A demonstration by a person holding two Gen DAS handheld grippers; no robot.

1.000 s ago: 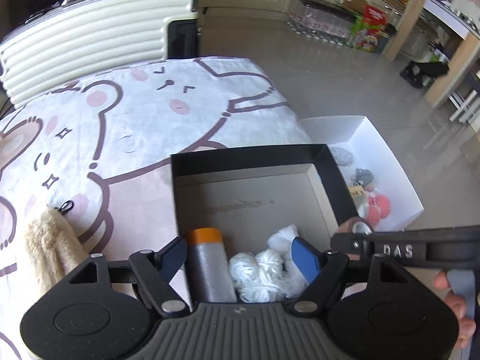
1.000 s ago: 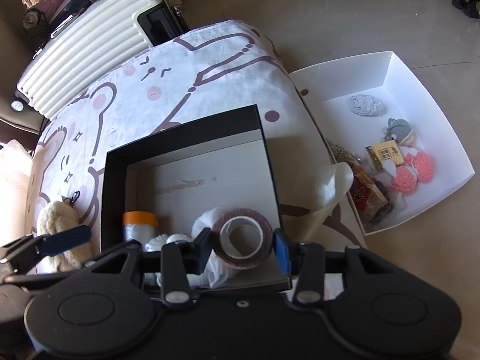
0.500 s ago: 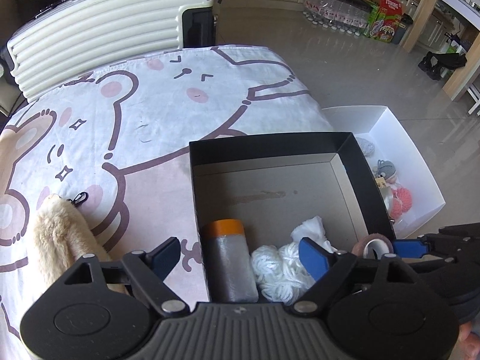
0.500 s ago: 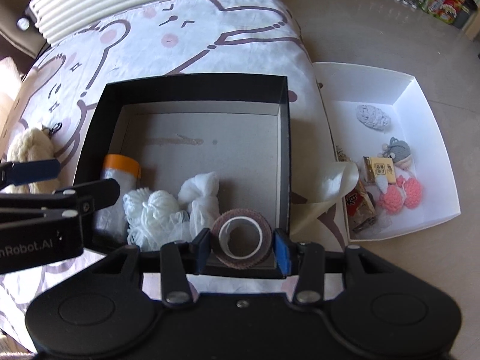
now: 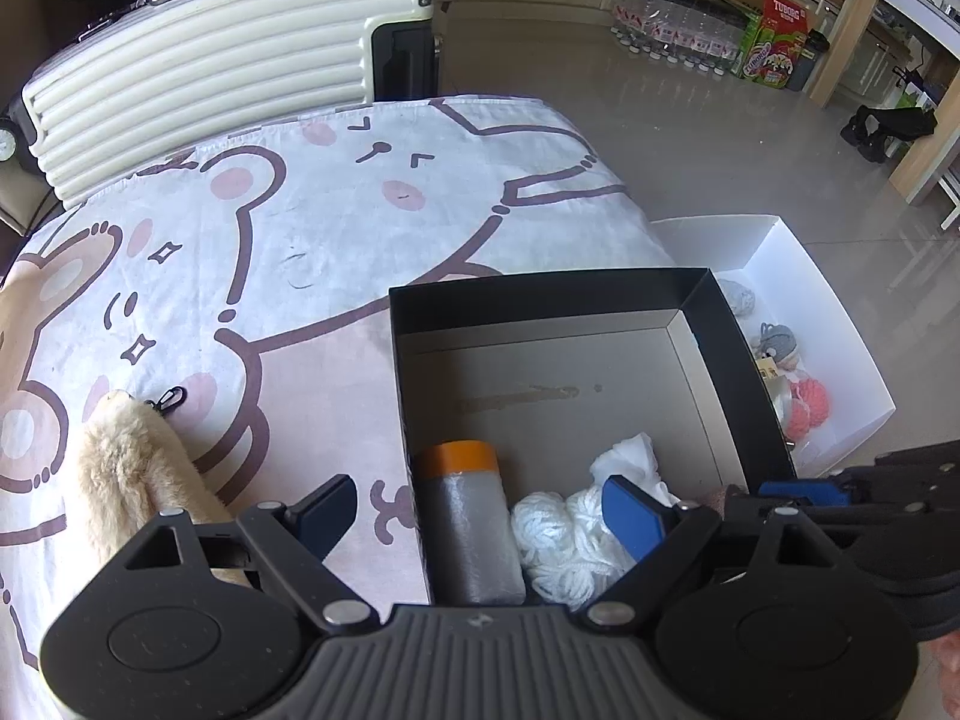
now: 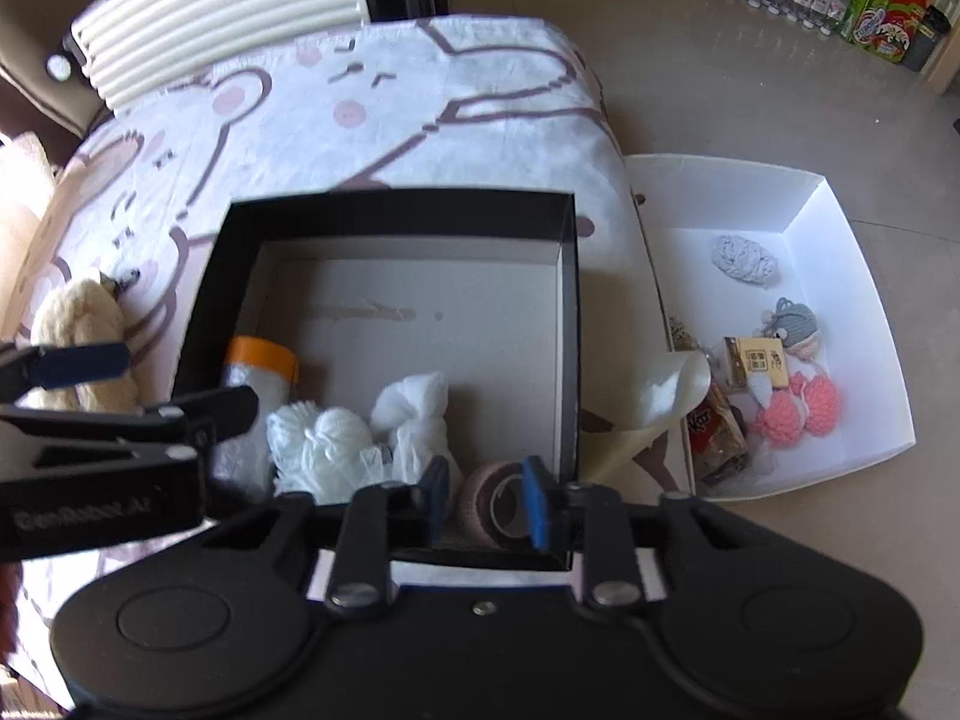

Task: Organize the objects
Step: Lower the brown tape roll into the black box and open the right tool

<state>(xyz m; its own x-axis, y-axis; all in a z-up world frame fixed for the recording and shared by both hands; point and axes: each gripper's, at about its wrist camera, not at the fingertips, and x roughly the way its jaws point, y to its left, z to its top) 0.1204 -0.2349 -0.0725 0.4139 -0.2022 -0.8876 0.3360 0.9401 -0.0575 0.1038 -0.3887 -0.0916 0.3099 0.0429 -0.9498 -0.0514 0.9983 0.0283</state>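
The right gripper (image 6: 485, 501) hangs over the near right corner of the black box (image 6: 570, 324), its blue pads closing around a roll of brownish-pink tape (image 6: 492, 501) that stands on edge between them, the hollow core facing the camera; the pads look about to touch it, though whether they press cannot be told. The tape is a short, thick ring with a dusty, matte outer band. Just left of this claw lie a knotted white plastic bag (image 6: 414, 414) and a bundle of white yarn (image 6: 324, 444), then a grey roll with an orange cap (image 6: 261, 360) against the box's left wall. The left gripper (image 5: 480, 513) stands wide apart with nothing between its fingers, the box's left wall and the grey roll lying beyond the gap. To its left a beige plush toy (image 5: 129, 474) lies on the bear-print sheet (image 5: 336, 228). Well right of both claws sits a white tray (image 6: 840, 222) holding small knitted charms.
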